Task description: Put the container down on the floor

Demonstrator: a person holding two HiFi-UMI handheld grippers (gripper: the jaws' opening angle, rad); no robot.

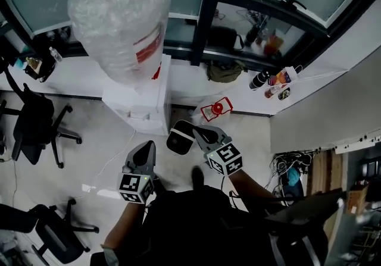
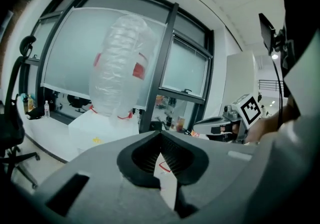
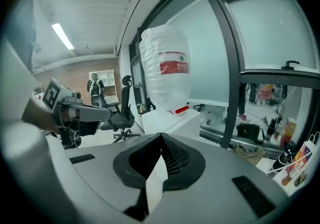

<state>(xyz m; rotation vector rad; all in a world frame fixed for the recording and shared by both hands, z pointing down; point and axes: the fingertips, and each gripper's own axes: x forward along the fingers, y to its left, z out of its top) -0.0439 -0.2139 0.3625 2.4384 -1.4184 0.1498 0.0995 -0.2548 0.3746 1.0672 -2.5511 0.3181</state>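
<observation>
In the head view a dark, rounded container (image 1: 178, 138) sits low on the pale floor (image 1: 107, 140), just ahead of the person's legs. My right gripper (image 1: 199, 133) hovers right beside it, jaws shut with nothing between them, and I cannot tell if it touches the container. My left gripper (image 1: 144, 147) is a little to the container's left, apart from it, jaws also closed and empty. In the left gripper view my left gripper (image 2: 160, 133) points nearly level at the windows, and my right gripper (image 3: 161, 135) does the same in its own view. Neither gripper view shows the container.
A tall bubble-wrapped bundle (image 1: 122, 18) stands on a white box (image 1: 146, 101) straight ahead. Office chairs (image 1: 36, 122) stand at the left. A red item (image 1: 217, 108) lies on the floor by the window sill, and a cable tangle (image 1: 292, 166) lies at the right.
</observation>
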